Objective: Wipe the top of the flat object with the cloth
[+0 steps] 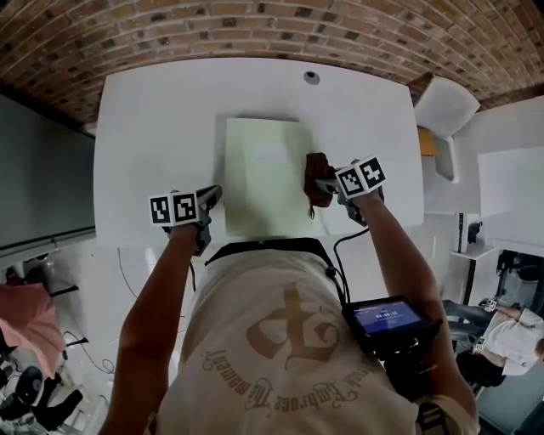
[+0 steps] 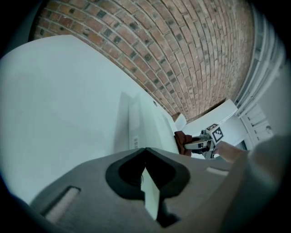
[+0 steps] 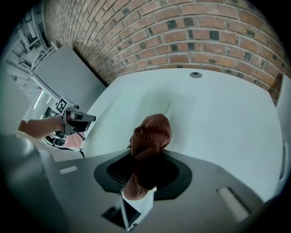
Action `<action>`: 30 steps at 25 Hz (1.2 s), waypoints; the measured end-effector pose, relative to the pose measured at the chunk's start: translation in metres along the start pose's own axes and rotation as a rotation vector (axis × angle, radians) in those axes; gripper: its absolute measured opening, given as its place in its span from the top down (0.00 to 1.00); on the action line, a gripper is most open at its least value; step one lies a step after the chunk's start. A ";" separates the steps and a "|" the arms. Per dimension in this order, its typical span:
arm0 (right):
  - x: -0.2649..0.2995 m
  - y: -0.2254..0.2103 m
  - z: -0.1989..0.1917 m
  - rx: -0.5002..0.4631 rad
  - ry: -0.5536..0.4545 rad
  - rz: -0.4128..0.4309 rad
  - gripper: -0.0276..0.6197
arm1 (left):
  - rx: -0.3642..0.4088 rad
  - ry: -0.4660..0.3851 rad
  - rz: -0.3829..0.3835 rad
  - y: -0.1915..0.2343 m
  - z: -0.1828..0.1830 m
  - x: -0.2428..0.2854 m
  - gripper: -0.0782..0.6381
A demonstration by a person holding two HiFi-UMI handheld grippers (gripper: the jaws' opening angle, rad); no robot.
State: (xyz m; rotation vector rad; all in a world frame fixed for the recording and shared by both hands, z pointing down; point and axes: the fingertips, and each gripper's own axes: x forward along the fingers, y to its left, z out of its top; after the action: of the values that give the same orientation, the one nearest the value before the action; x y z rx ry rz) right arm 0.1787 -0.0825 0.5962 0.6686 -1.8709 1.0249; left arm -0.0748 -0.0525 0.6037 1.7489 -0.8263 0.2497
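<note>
shirt (image 1: 289, 340): nearest to the camera, pale, tan emblem with a ring of lettering, upside down, can't read it
screen box (image 1: 387, 319): at the person's right hip, lit screen, digits too small to read
left gripper (image 1: 211, 199): clenched, nothing between its jaws, tip just beside the lower left edge of the flat object; can't tell if it touches; black-and-white square markers on its cube, no words
right gripper (image 1: 325, 186): grasping the cloth, cube also shows square markers only
cloth (image 1: 317, 173): brown, knit, bunched, sticks out past the right gripper tips (image 3: 148, 157), sits at the right edge of the flat object's top, near half
flat object (image 1: 263, 178): pale green, lies flat mid counter, between the two grippers; paler rectangle on its top; small label on its side in the left gripper view, print unreadable
counter (image 1: 153, 127): white, carries the flat object
round fitting (image 1: 312, 77): set in the counter's far side, well apart from the cloth
brick wall (image 1: 255, 25): behind the counter
</note>
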 end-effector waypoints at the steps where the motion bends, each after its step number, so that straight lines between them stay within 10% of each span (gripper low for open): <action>1: -0.004 -0.005 -0.002 0.002 -0.002 -0.010 0.77 | 0.000 -0.002 0.002 0.000 0.000 0.000 0.88; 7: -0.034 0.011 0.028 -0.072 -0.049 0.019 0.77 | -0.016 -0.029 0.017 0.004 -0.002 -0.006 0.88; 20: 0.055 0.211 0.046 -0.364 0.123 0.359 0.77 | -0.106 -0.144 0.077 0.029 -0.021 -0.061 0.88; 30: 0.096 0.228 0.010 -0.420 0.190 0.309 0.77 | -0.125 -0.144 0.103 0.042 -0.027 -0.074 0.88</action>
State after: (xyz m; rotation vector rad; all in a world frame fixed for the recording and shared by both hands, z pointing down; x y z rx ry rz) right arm -0.0452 0.0220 0.5902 0.0348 -1.9702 0.8090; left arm -0.1495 -0.0040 0.6048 1.6229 -1.0165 0.1388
